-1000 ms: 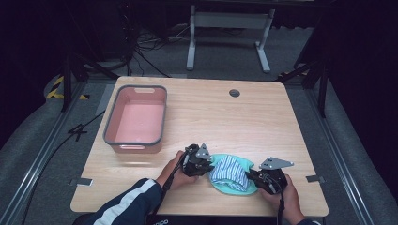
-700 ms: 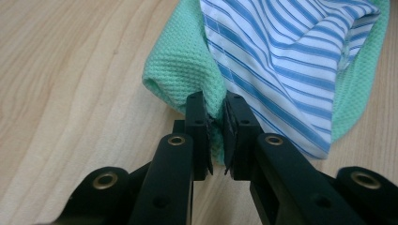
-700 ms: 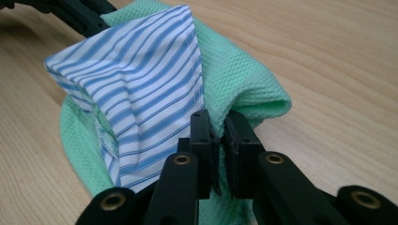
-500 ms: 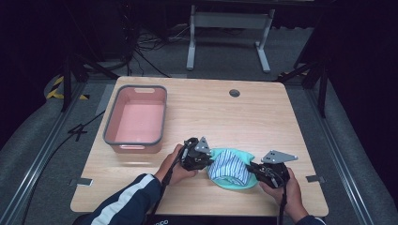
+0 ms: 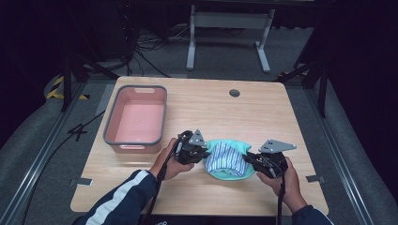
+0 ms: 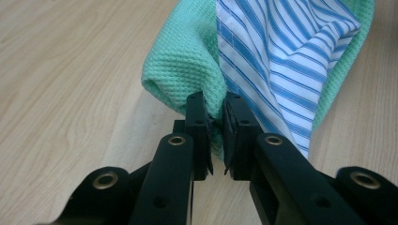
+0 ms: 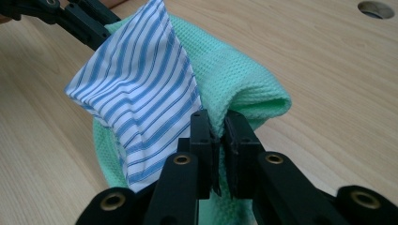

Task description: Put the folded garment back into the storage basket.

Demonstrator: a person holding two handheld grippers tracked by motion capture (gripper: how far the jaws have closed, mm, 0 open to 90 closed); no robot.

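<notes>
**Both grippers pinching the green cloth, striped cloth bundled inside**

Left gripper (image 5: 202, 152): jaws pressed together on a fold of the green cloth (image 5: 234, 174); in the left gripper view the gripper (image 6: 215, 111) has the waffle-weave edge caught between the pads, green roll bulging just left of the jaws, striped cloth (image 6: 281, 56) just right of them and running up and away; whether the right-hand pad also catches striped fabric, cannot tell.

Right gripper (image 5: 248, 159): same grip on the opposite edge; in the right gripper view the gripper (image 7: 219, 124) has a green fold (image 7: 244, 84) nipped between the pads, green roll just right of the jaws, striped cloth (image 7: 136, 75) just left and ahead, standing up in a peak; left gripper's black jaws (image 7: 80, 16) show beyond it at the far end of the bundle.

High view: cloth spans between the two grippers, striped piece (image 5: 226, 157) sitting in the middle with green showing round its rim; bundle sags between the grips; whether its underside touches the table (image 5: 211, 112), cannot tell.

Left hand (image 5: 171, 161) behind the left gripper, right hand (image 5: 284, 180) behind the right one; both near the person's edge of the table.

Pink bin (image 5: 137, 119) beyond and outboard of the left gripper, apart from the cloth; round hole (image 5: 234, 93) in the table well ahead of both grippers.
</notes>
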